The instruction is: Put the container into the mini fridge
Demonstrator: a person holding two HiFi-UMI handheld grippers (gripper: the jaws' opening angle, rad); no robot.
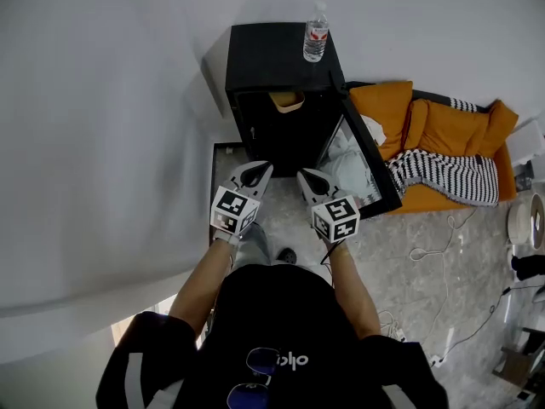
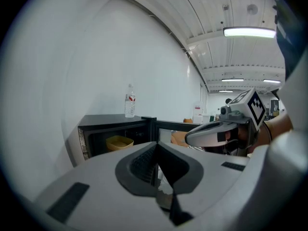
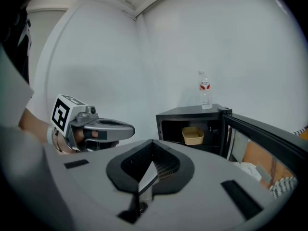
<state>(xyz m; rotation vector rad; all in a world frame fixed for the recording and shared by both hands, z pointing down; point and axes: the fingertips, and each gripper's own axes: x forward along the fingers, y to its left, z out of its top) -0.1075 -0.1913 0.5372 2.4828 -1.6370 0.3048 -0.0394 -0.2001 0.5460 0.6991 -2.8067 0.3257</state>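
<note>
A black mini fridge (image 1: 260, 66) stands against the white wall with its door (image 1: 368, 156) swung open to the right. A tan container (image 1: 288, 101) sits on the shelf inside, also seen as a tan container (image 2: 119, 142) and a tan container (image 3: 192, 135). My left gripper (image 1: 261, 172) and right gripper (image 1: 306, 178) hover side by side in front of the fridge opening, both shut and holding nothing. In the left gripper view the jaws (image 2: 155, 162) meet; the right gripper (image 3: 153, 165) shows the same.
A water bottle (image 1: 316, 33) stands on top of the fridge. An orange cushion with a striped cloth (image 1: 443, 156) lies on the floor to the right, behind the open door. White cables (image 1: 443, 245) trail over the floor.
</note>
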